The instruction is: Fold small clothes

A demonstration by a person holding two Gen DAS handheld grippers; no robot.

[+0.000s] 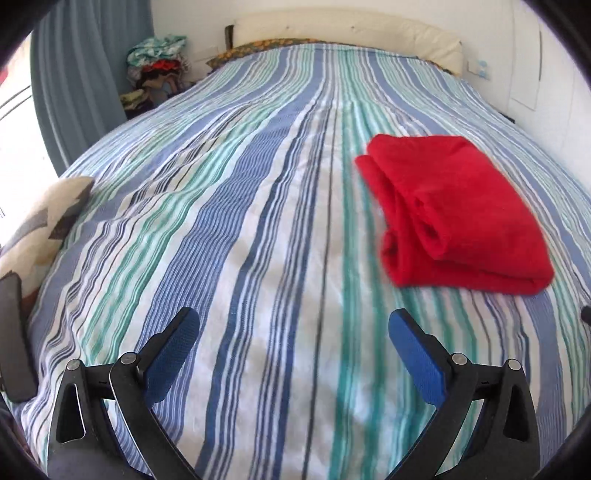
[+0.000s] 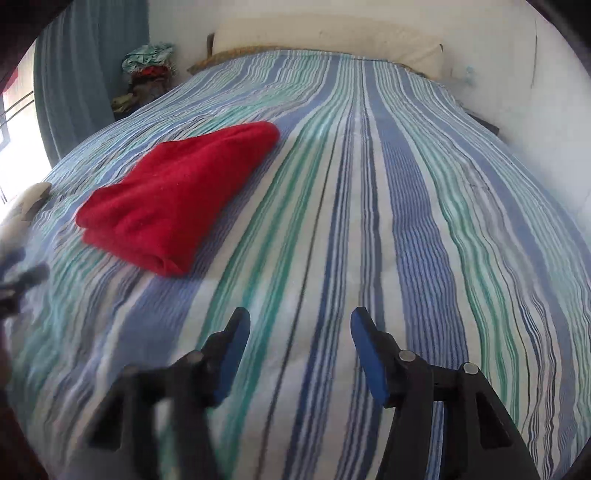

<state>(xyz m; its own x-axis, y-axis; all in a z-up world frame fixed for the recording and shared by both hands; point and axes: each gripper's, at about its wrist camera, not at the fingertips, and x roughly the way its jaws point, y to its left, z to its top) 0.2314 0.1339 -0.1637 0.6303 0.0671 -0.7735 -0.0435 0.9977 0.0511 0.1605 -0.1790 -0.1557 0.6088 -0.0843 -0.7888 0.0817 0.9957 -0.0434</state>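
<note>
Lower edge of the left wrist view: left gripper (image 1: pixel 294 325), black arms with blue textured pads, jaws spread wide apart with nothing between them, only striped bedding beneath. Lower edge of the right wrist view: right gripper (image 2: pixel 300 325), same black arms and blue pads, jaws apart and empty, left finger blurred. At the far left edge of the right wrist view, a dark blurred shape, too smeared to identify.

Under both: bed covered with a blue, teal and white striped spread (image 1: pixel 258 221), stripes running away toward the top of the frame.

Middle distance: folded red fleece garment (image 1: pixel 458 210), lying flat on the spread in a thick rectangular bundle, right of centre in the left wrist view, left of centre in the right wrist view (image 2: pixel 177 199). Apart from both grippers, touched by neither. Folded layers showing along its near and left sides in the left wrist view.

Left edge of the left wrist view: cream cushion with grey and brown pattern (image 1: pixel 48 218), and below it a dark flat slab (image 1: pixel 14 336) at the bed's edge, cannot tell what.

Farther, upper left: blue-grey curtain (image 1: pixel 85 62) beside a bright window, and a heap of mixed clothes (image 1: pixel 155 70) in the corner.

Farthest, top of frame: cream padded headboard (image 1: pixel 351 33) against a white wall, a patterned yellow-dark pillow (image 1: pixel 258 50) tucked at its foot
</note>
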